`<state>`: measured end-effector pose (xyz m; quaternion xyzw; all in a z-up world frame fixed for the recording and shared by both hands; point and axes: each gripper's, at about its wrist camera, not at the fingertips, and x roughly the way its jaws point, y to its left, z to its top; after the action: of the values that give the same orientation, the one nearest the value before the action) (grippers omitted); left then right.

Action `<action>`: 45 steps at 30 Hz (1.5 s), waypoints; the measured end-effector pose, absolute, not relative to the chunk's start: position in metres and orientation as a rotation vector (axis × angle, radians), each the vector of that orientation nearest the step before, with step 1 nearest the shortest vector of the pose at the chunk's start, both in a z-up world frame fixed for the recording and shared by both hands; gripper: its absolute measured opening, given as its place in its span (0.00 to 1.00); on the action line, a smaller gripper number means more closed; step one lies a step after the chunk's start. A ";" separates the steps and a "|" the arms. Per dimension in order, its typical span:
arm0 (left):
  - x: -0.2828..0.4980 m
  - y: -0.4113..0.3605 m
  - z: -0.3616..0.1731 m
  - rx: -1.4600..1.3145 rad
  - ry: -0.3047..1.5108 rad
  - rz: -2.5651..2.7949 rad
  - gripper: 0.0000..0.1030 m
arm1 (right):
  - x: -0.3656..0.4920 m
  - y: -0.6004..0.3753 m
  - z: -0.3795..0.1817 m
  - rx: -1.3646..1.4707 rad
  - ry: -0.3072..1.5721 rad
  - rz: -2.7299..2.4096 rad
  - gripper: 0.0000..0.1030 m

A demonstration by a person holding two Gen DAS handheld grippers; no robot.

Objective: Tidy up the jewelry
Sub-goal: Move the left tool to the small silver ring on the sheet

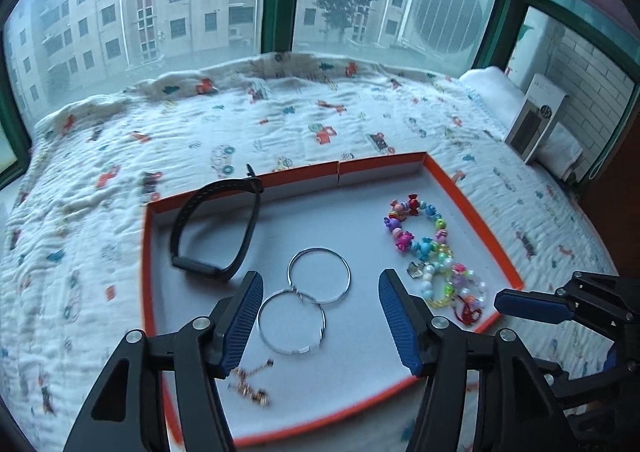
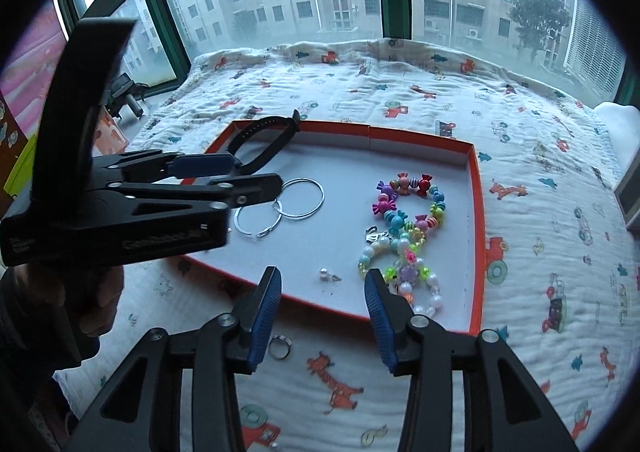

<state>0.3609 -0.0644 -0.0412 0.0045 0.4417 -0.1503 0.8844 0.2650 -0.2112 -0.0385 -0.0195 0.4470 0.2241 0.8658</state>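
An orange-rimmed tray [image 1: 380,166] [image 2: 478,212] lies on the bed. It holds a black wristband [image 1: 216,228] [image 2: 264,142], two silver hoops [image 1: 318,280] [image 2: 300,198], colourful bead bracelets [image 1: 424,236] [image 2: 404,212], a gold chain piece [image 1: 250,380] and a pearl stud [image 2: 329,274]. My left gripper [image 1: 320,274] [image 2: 258,172] hangs open above the hoops with nothing in it. Over the tray's near edge my right gripper [image 2: 322,272] [image 1: 520,304] is open too, and the pearl stud lies on the tray floor below its gap, untouched. A silver ring [image 2: 279,346] rests on the blanket outside the tray.
The bed carries a white quilt [image 1: 240,124] printed with cars, and green-framed windows stand behind it. A white box [image 1: 534,116] leans at the far right. A hand [image 2: 96,292] holds the left gripper. A dark stand [image 2: 128,92] sits at the left sill.
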 end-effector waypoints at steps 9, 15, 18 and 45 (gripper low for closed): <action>0.296 -0.051 -0.008 0.001 0.859 -0.270 0.76 | 0.234 -0.219 -0.034 -0.030 0.928 0.448 0.50; 0.257 -0.046 0.004 -0.020 0.828 -0.266 0.83 | 0.210 -0.231 -0.043 -0.024 0.949 0.422 0.51; 0.241 -0.043 0.004 -0.031 0.831 -0.266 0.83 | 0.196 -0.235 -0.051 -0.024 0.968 0.416 0.51; 0.249 -0.108 -0.077 0.181 0.954 -0.547 0.70 | 0.155 -0.244 -0.083 0.054 1.059 0.425 0.51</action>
<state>0.2492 -0.1081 -0.0775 0.0859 0.4526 -0.2598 0.8487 0.1545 -0.2444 -0.0830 0.0254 0.5013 0.2010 0.8412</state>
